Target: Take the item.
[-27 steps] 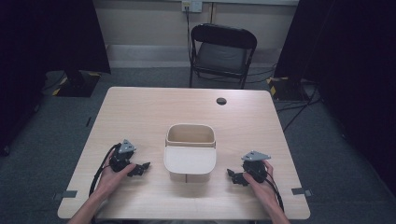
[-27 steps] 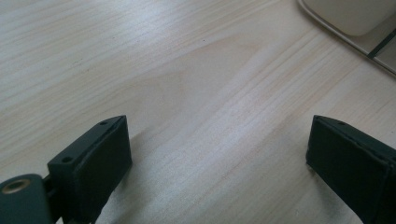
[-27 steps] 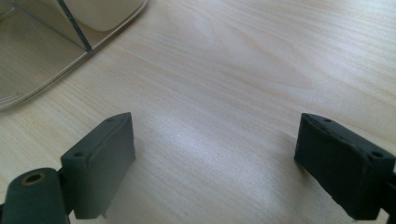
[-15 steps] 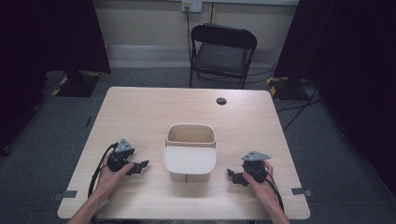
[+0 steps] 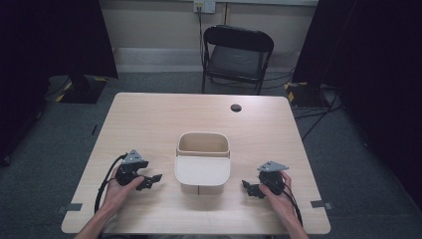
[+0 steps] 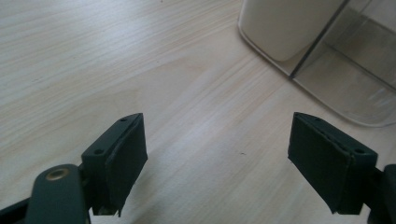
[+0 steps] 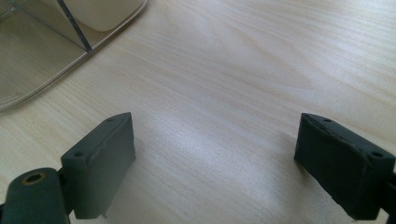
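Note:
A beige open-topped bin (image 5: 202,162) stands in the middle of the wooden table (image 5: 164,119). My left gripper (image 5: 153,179) rests on the table to the bin's left, in the person's left hand, pointing toward the bin. In the left gripper view its jaws (image 6: 229,163) stand wide open over bare wood, with the bin's corner (image 6: 289,28) ahead at upper right. My right gripper (image 5: 247,187) lies to the bin's right, also pointing at it. Its jaws (image 7: 224,163) are wide open with nothing between them, and the bin (image 7: 93,14) shows at upper left.
A black folding chair (image 5: 238,55) stands beyond the table's far edge. A round black cable hole (image 5: 236,107) sits in the tabletop near that edge. Cables trail from both grippers toward the person. Dark curtains hang at both sides.

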Demonstrator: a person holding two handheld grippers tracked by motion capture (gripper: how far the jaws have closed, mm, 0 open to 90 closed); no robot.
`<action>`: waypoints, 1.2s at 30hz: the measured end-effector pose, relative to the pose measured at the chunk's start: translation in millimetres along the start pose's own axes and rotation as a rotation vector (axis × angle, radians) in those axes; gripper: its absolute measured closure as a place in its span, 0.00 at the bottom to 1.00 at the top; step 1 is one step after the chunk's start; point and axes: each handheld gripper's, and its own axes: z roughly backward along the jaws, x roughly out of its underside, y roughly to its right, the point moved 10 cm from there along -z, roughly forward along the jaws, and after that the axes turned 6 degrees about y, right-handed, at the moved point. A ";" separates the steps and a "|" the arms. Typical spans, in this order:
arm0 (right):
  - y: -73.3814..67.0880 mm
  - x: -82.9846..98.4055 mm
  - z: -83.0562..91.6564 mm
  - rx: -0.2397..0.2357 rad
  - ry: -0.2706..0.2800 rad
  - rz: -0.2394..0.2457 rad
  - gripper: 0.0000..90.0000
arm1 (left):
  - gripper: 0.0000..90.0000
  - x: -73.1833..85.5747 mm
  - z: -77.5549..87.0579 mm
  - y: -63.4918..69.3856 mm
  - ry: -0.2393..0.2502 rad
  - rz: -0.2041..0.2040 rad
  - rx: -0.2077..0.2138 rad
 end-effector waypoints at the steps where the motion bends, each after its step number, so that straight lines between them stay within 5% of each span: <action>1: 0.0 0.0 0.0 0.000 0.000 0.000 0.13 | 0.22 -1.3 1.2 1.8 0.004 0.000 0.004; 36: 0.0 0.0 0.0 0.000 0.000 0.000 0.13 | 0.24 -31.6 12.8 64.7 0.139 -0.041 0.175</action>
